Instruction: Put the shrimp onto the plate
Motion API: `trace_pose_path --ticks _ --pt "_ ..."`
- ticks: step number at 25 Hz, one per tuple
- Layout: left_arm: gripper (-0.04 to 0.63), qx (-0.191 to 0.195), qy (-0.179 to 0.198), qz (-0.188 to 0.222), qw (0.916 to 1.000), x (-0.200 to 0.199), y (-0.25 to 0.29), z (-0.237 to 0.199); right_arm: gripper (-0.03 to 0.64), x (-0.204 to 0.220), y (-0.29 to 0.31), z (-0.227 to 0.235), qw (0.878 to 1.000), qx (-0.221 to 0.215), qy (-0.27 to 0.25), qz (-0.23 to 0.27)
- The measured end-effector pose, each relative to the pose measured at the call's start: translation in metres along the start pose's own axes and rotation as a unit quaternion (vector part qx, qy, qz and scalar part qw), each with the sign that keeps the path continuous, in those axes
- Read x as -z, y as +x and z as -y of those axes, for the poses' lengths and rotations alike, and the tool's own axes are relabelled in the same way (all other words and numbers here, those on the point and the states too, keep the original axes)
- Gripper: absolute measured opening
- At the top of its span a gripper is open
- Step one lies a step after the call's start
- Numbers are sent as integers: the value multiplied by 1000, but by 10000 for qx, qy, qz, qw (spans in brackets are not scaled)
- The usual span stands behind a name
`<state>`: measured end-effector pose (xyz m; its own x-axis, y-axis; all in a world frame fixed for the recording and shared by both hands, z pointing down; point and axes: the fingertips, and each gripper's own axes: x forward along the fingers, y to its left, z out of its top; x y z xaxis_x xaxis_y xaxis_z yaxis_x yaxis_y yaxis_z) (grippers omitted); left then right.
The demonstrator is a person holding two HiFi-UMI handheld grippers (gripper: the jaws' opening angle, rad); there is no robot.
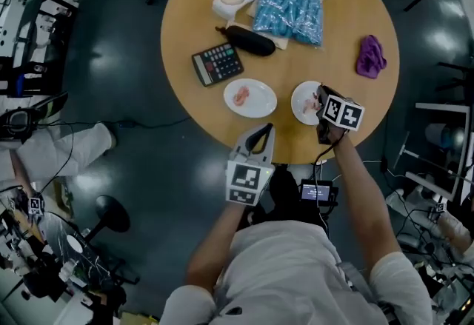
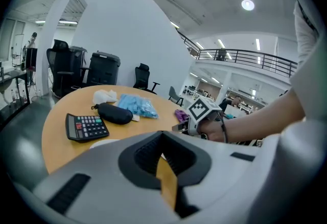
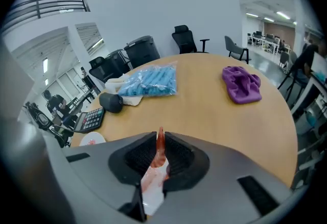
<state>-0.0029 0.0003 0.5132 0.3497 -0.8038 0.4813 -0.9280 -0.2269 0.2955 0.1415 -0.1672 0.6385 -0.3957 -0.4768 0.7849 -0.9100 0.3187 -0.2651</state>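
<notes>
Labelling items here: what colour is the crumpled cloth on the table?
The cloth is purple, clearest in the right gripper view.

Open-plan office with lab corners: swivel chairs [image 3: 186, 36], railed mezzanine [image 2: 245, 57], ceiling strip lights [image 2: 221, 43], cable-cluttered workbenches [image 1: 26, 5]

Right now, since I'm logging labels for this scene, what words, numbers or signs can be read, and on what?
No text is legible in any view.
Calculator: key and display markings too small to read.
Blue packet: no readable print.
Marker cubes: black-and-white square patterns only, no words.
Small screen at the person's waist: too small to read.
</notes>
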Motion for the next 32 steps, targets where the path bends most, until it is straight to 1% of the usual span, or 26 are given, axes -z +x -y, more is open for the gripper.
trace_pose_path --ticks 5,12,22,28,32 --pt "8 -7 -28 -54 10000 9 3 13 58 16 25 13 9995 31 -223 -243" --pt "8 -27 -81 -116 9999 17 -3 18 60 26 31 10 9987 50 -309 -409" --pt "8 -114 -143 -81 9998 18 -8 7 61 28 33 13 9987 117 -235 -446" --pt "8 -116 -166 -88 9998 18 -11 6 69 29 33 12 9987 71 -150 -476" --pt "8 -165 -181 12 9997 14 -19 5 69 24 22 12 9991 120 -147 -369"
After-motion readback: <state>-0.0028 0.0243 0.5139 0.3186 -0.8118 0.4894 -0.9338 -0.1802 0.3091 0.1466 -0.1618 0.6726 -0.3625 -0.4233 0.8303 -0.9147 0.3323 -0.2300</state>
